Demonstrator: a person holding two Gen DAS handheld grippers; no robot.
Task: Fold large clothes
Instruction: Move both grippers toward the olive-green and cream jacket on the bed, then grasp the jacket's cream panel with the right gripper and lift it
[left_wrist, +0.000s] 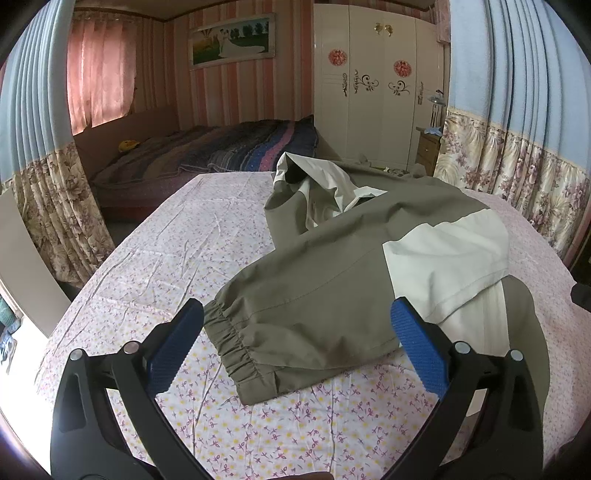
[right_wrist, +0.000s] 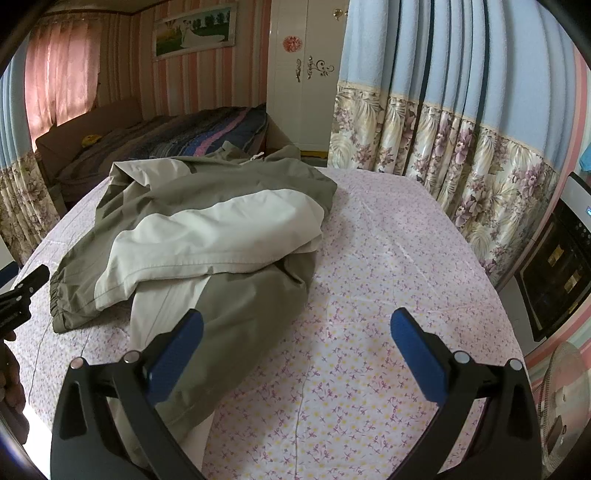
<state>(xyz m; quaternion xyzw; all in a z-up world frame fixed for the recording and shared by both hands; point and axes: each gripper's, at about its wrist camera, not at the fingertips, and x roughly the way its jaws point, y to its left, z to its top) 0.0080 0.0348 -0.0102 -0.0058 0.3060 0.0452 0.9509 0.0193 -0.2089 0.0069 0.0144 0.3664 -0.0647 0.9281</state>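
An olive and cream jacket (left_wrist: 354, 258) lies rumpled on the floral sheet (left_wrist: 192, 236), its sleeve with an elastic cuff (left_wrist: 229, 347) pointing toward me. My left gripper (left_wrist: 297, 325) is open just above that sleeve, one blue pad on each side of it, holding nothing. In the right wrist view the same jacket (right_wrist: 207, 229) covers the left half of the bed. My right gripper (right_wrist: 295, 332) is open over the jacket's lower hem and the bare sheet (right_wrist: 388, 258). The left gripper's black tip (right_wrist: 26, 288) shows at the far left edge.
A second bed with a striped blanket (left_wrist: 229, 147) stands behind. A white wardrobe (left_wrist: 376, 81) is at the back, flowered curtains (right_wrist: 461, 166) hang to the right, and a dark appliance (right_wrist: 554, 266) and a fan (right_wrist: 561, 398) stand at the far right.
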